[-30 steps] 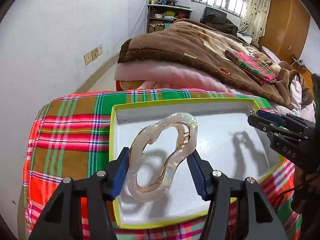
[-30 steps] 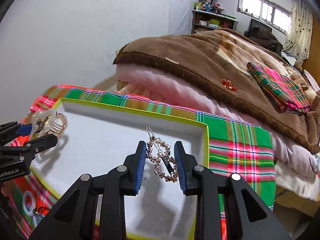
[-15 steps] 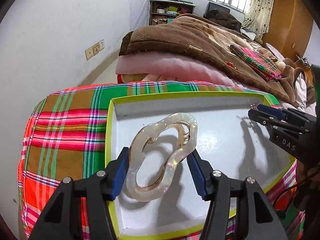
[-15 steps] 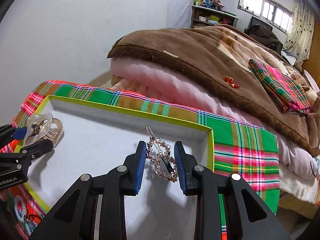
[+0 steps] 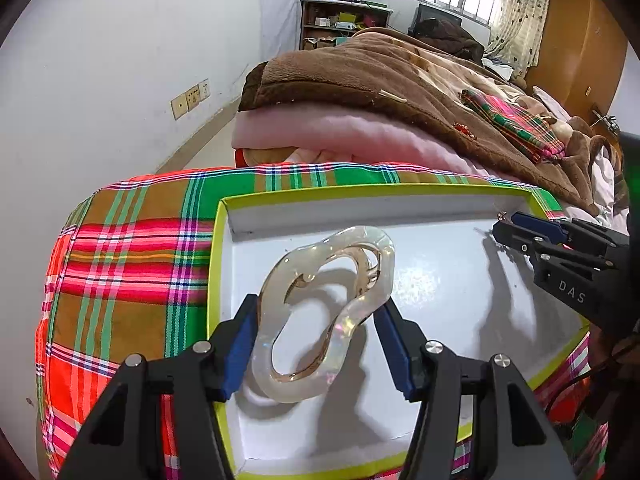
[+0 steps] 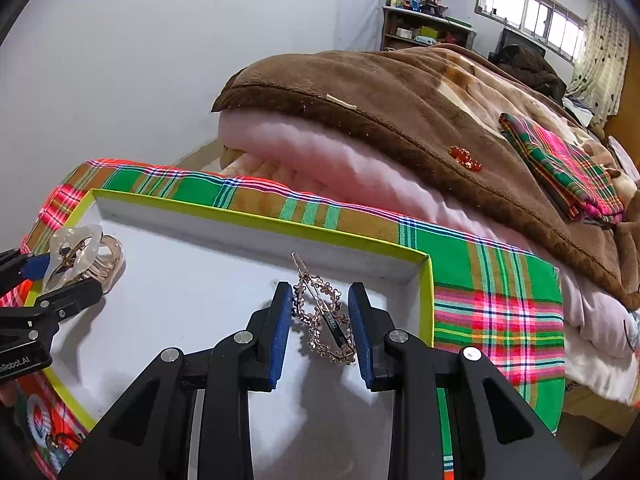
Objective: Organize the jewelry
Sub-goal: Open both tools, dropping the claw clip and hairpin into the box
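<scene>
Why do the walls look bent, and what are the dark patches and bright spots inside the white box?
Left wrist view: the fisheye lens bows the wall and darkens the corners; the hair claw casts a grey shadow on the box floor, with glare beside it. Right wrist view: same curving; the hair clip and fingers throw soft shadows, and the windows are overexposed.

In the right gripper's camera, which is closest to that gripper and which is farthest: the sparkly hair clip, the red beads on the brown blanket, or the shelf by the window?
1. Sparkly hair clip, between the right gripper fingers.
2. Red beads, up right on the brown blanket.
3. Shelf, far back by the wall.
</scene>
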A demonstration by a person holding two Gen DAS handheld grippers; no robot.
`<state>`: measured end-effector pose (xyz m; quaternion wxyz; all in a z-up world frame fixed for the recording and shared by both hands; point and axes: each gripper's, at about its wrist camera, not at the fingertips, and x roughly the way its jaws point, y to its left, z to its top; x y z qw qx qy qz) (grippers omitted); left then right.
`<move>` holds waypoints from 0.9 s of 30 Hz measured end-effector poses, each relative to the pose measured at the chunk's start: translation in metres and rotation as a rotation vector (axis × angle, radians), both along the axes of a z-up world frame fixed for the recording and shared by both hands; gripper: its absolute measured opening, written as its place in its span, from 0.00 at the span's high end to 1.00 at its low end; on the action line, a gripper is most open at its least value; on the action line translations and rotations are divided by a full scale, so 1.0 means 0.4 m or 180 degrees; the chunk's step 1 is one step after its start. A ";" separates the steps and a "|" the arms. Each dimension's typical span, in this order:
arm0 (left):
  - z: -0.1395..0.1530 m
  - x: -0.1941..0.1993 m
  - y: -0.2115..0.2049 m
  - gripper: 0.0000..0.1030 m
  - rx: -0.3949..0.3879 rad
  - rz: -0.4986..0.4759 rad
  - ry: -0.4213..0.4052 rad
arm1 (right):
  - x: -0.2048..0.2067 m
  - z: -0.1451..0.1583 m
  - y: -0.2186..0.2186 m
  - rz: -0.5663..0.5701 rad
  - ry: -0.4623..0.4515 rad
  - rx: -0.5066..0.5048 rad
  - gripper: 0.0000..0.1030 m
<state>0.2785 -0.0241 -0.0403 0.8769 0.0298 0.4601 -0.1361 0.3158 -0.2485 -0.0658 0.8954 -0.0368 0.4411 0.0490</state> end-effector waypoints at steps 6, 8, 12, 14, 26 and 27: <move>-0.002 0.003 0.000 0.42 -0.0009 0.0006 0.0005 | 0.004 -0.001 0.001 0.0001 0.0002 0.0014 0.71; -0.002 0.004 0.000 0.41 -0.0014 0.0010 0.0006 | 0.004 0.000 0.001 0.0001 -0.0009 0.0018 0.71; -0.002 0.005 0.002 0.41 -0.0025 0.0025 0.0006 | 0.004 -0.001 -0.001 -0.0014 -0.0013 0.0020 0.66; 0.002 0.002 0.004 0.41 -0.0044 0.0025 -0.0003 | 0.002 0.001 -0.002 -0.0022 -0.0021 0.0029 0.63; 0.071 -0.046 0.029 0.35 -0.0194 0.0048 -0.0201 | -0.058 0.063 0.009 -0.0029 -0.0221 0.0076 0.56; 0.079 -0.054 0.032 0.35 -0.0196 0.0046 -0.0220 | -0.062 0.069 0.011 -0.0027 -0.0239 0.0080 0.56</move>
